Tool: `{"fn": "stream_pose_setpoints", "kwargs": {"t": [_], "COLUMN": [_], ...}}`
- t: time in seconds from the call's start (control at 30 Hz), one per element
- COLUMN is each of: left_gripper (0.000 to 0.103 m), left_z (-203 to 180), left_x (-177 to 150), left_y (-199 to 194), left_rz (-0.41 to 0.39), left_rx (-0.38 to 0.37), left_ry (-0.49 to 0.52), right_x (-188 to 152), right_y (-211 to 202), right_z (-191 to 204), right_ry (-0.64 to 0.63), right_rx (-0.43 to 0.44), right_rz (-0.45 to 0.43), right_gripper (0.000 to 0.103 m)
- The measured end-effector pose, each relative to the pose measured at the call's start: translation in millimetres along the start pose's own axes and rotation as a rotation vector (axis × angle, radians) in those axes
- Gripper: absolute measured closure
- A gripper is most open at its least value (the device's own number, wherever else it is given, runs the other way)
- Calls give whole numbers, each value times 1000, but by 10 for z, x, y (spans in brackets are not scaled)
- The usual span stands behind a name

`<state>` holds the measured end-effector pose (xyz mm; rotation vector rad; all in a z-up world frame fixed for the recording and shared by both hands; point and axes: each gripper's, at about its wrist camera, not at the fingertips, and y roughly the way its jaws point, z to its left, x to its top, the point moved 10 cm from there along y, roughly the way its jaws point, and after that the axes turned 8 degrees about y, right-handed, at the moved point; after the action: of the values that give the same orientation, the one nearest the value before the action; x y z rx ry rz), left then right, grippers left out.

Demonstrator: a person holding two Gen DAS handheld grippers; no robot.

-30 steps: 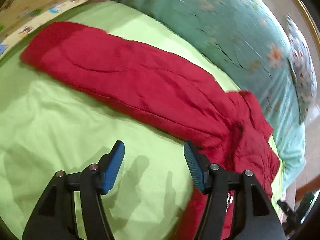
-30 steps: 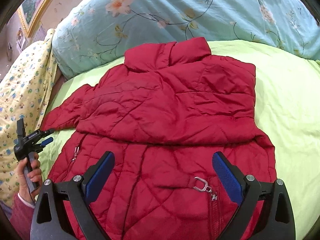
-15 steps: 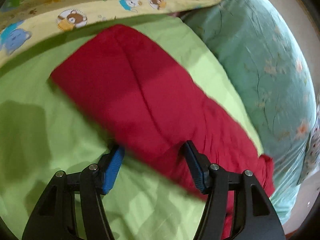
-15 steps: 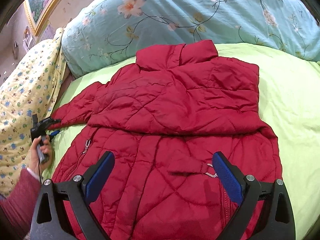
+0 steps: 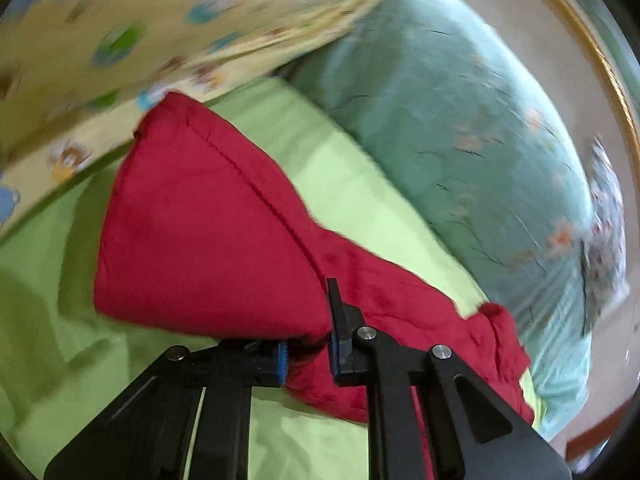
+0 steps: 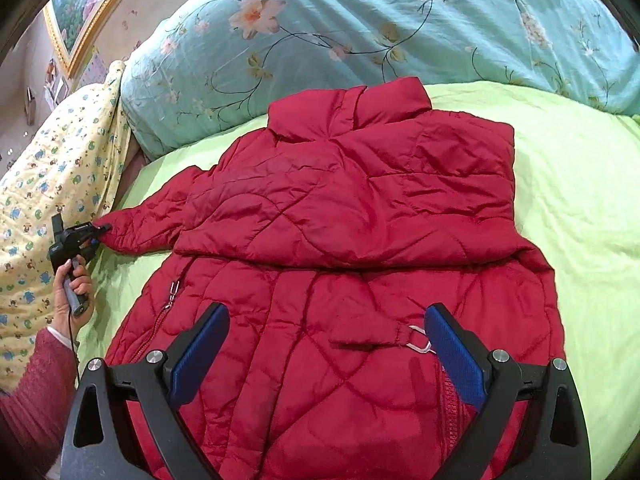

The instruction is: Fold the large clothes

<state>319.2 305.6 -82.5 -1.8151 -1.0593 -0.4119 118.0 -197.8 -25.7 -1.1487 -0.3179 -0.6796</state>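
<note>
- Lime-green sheet (image 6: 580,208) is covering the bed and carrying everything else, wrinkling lightly around the garment.
- Teal floral duvet (image 6: 360,32) is lying bunched along the far edge of the bed, just beyond the jacket's collar.
- Yellow cartoon-print quilt (image 6: 48,184) is sitting at the left side of the bed, close to the sleeve end; in the left wrist view it is showing blurred.
- Red quilted jacket (image 6: 340,240) is lying spread flat on the sheet with its collar pointing toward the duvet; one sleeve is lying folded across the chest, while the other sleeve (image 5: 208,232) is stretching out toward the quilt.
- Right gripper (image 6: 324,356) is hovering above the lower part of the jacket with its blue-padded fingers spread wide, gripping nothing.
- Left gripper (image 5: 306,354) is pinching the sleeve near its cuff, its fingers drawn close together with red fabric squeezed between them; from the right wrist view it (image 6: 98,230) is showing at the sleeve's tip.
- Left hand (image 6: 74,292), in a dark red knit cuff, is gripping the handle of that gripper.
- Metal zipper pull (image 6: 418,340) is lying on the jacket front, just beside the right gripper's right finger.
</note>
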Motion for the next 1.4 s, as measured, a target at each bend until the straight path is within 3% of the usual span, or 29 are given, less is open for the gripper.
{"fn": "stream_pose_setpoints", "kwargs": {"t": [0.2, 0.37, 0.67, 0.93, 1.17, 1.4], "left_gripper": [91, 91, 91, 91, 91, 91], "left_z": [-903, -1775, -2931, -3600, -3916, -3996], "left_x": [-25, -339, -964, -1547, -2025, -2469], "left_y": [-110, -118, -51, 98, 346, 571], "left_rz": [-25, 17, 85, 158, 241, 327], "left_rx": [-105, -234, -319, -381, -417, -423], "left_ry": [147, 275, 488, 608, 644, 654], "right_x": [24, 30, 125, 176, 326, 470], "right_y": [-23, -83, -194, -162, -148, -36], "right_z": [-19, -75, -312, -548, -801, -916], "right_ry": [15, 26, 89, 157, 241, 312], "right_rx": [7, 11, 20, 34, 59, 104], "right_rz": [-6, -10, -25, -25, -38, -28], "right_gripper": [4, 4, 4, 4, 4, 4]}}
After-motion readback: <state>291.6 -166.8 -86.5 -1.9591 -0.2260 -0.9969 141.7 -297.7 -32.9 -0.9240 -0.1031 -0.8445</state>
